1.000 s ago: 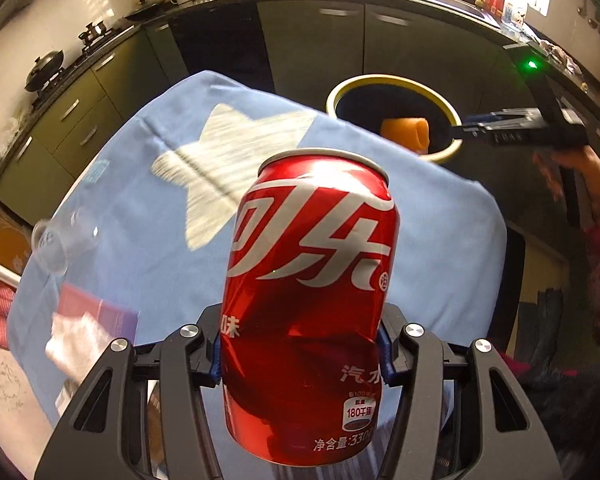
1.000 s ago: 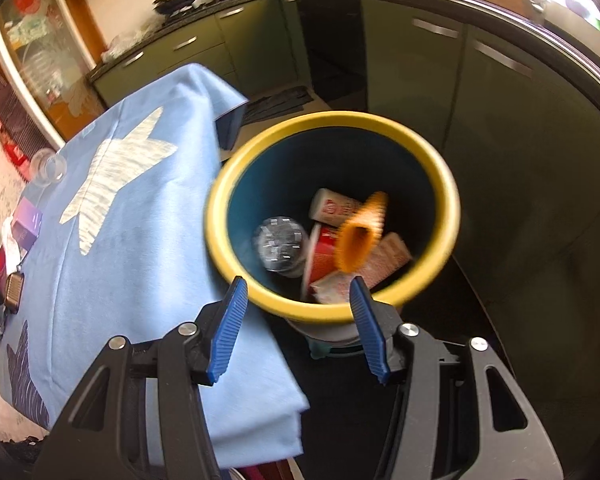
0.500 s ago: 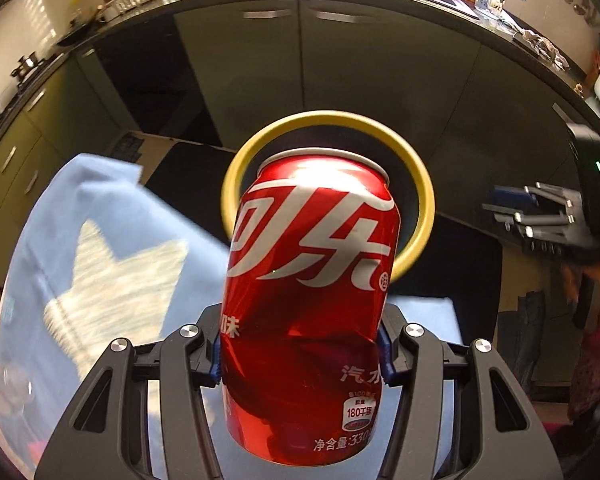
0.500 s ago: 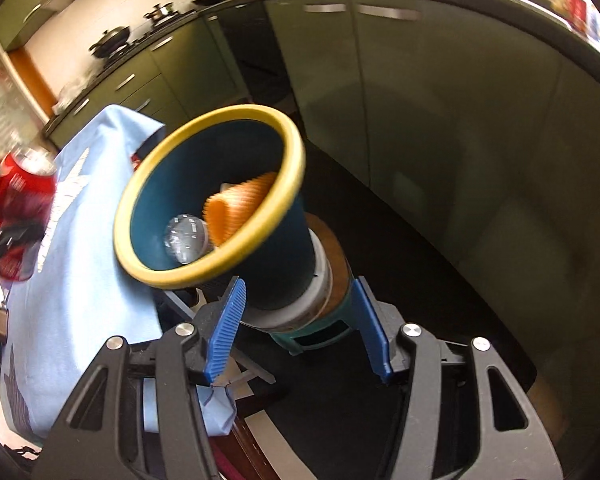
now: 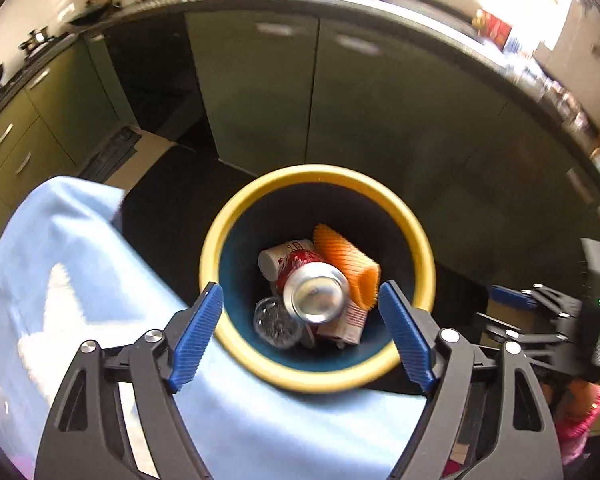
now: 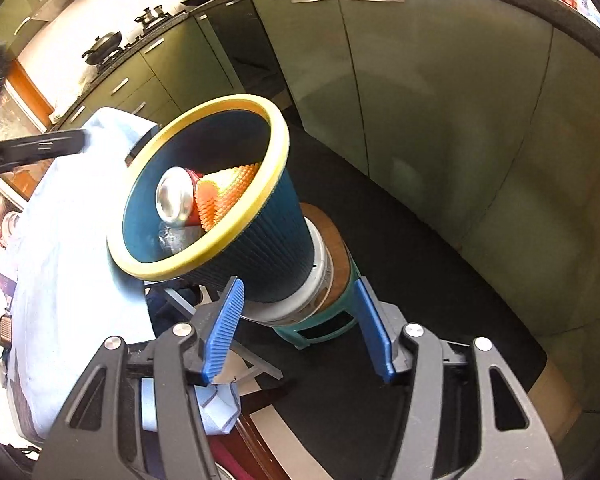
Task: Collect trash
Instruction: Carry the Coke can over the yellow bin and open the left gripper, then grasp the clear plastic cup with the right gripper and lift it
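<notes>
The red cola can [image 5: 315, 292] is loose inside the yellow-rimmed dark blue bin [image 5: 412, 232], silver end up, among an orange foam net [image 5: 348, 264], a paper cup [image 5: 278, 256] and a clear plastic cup [image 5: 276, 322]. My left gripper [image 5: 300, 300] hangs over the bin's mouth. Its jaws are opening and nothing is between the pads. In the right wrist view the bin [image 6: 260, 248] stands tilted on a teal stool [image 6: 320, 328], with the can [image 6: 176, 196] showing inside. My right gripper [image 6: 299, 292] is open and empty, off to the bin's side.
A light blue cloth with a pale star covers the table [image 5: 60, 280] left of the bin. Green kitchen cabinets [image 5: 260, 100] curve behind, above a dark floor [image 6: 420, 260]. A small carton [image 5: 344, 322] also lies in the bin. The right gripper [image 5: 500, 310] shows at the lower right.
My left gripper swung from above the table to over the bin and let go of the can, which now lies inside. My right gripper drew back from the bin's mouth.
</notes>
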The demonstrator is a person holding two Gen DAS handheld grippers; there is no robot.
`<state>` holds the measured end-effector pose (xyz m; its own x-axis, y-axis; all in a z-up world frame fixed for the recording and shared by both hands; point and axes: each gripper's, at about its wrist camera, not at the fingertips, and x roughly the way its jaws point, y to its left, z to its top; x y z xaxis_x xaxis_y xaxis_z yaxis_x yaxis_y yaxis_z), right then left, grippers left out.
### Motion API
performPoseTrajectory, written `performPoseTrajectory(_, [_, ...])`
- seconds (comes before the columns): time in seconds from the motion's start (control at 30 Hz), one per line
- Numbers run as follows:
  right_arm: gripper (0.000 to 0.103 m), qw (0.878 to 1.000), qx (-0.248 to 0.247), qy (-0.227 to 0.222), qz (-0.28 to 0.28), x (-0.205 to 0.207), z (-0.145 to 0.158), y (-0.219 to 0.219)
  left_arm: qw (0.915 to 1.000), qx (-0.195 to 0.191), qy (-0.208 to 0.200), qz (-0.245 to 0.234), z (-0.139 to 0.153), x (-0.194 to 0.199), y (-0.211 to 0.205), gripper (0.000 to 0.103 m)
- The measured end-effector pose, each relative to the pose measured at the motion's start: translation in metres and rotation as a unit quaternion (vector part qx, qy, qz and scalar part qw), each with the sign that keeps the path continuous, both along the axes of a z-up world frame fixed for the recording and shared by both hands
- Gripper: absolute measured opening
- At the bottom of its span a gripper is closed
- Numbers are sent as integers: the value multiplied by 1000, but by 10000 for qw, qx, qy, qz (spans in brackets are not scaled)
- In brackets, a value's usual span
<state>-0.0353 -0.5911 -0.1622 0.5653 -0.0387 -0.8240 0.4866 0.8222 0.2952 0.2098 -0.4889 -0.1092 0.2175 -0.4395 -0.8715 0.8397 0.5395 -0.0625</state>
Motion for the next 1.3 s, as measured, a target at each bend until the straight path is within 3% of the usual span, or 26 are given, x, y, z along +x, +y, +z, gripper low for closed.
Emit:
performPoseTrajectory(0.13, [54, 9998, -15, -107, 151, 10, 6, 10, 9980, -518, -182, 303, 40, -27, 67, 89])
performPoseTrajectory(0.27, [54, 9988, -112, -208, 431, 24, 20, 29, 9912, -1003, -133, 857, 62, -42, 164, 93])
performPoseTrajectory(0.43, [54, 9924, -336, -359, 1132, 64, 47, 76, 9794, -1168, -384, 1604, 62, -64, 273, 96])
performPoseTrajectory(0.63, [54, 9708, -581, -489, 2277, 140, 76, 167, 9524, -1252, -554, 2722, 41, -71, 398, 96])
performPoseTrajectory(0.7, [54, 9604, -607, -532, 2668, 164, 83, 200, 9425, -1272, -611, 3030, 35, -75, 433, 97])
performPoseTrajectory(0.83, [54, 9331, -534, -649, 3496, 211, 98, 282, 9309, -1113, -811, 3382, 25, -83, 480, 98])
performPoseTrajectory(1.07, [55, 8878, -880, -925, 4422, 298, 127, 386, 9270, -1180, -831, 3461, 14, -85, 505, 98])
performPoseTrajectory(1.1, [58, 8801, -984, -950, 4547, 313, 130, 398, 9266, -1219, -816, 3464, 13, -86, 508, 98])
performPoseTrajectory(1.17, [70, 8584, -1292, -972, 4868, 344, 132, 424, 9256, -1308, -760, 3471, 10, -86, 514, 98])
performPoseTrajectory(1.3, [71, 8237, -1823, -822, 5306, 382, 121, 460, 9242, -1375, -659, 3500, 4, -89, 522, 98])
